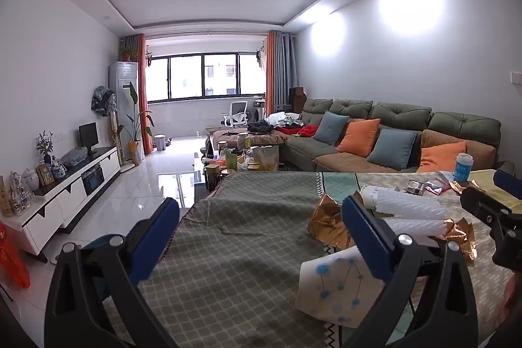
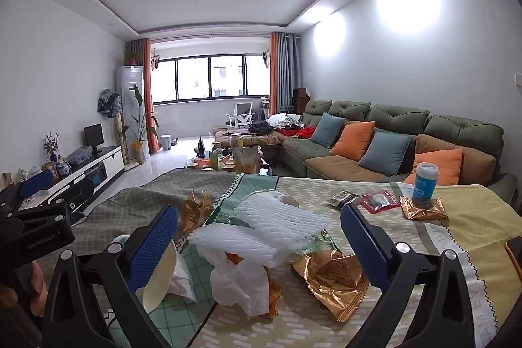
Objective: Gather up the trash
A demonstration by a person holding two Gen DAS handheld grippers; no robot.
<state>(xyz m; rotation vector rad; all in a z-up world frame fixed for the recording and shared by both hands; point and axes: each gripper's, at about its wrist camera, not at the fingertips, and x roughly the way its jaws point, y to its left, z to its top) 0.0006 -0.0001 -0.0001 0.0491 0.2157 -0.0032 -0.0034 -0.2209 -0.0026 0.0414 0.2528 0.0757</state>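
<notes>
Left claw point(image 1: 261, 237) is spread wide and empty above the cloth-covered tabletop point(image 1: 228, 250), with a paper cup point(image 1: 339, 286) just beside its right finger. Right claw point(image 2: 259, 237) is likewise spread and empty; between its fingers, on the tabletop, lie white foam netting point(image 2: 277, 227), a crumpled tissue point(image 2: 241, 282) and a gold wrapper point(image 2: 332, 279), and a blue cup point(image 2: 424, 181) stands well beyond its right finger.

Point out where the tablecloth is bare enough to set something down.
Free: the grey-green cloth left of the gold wrapper, and the yellow corner right of the blue cup. Crowded: the middle, with foam nets, tissue and wrappers.
</notes>
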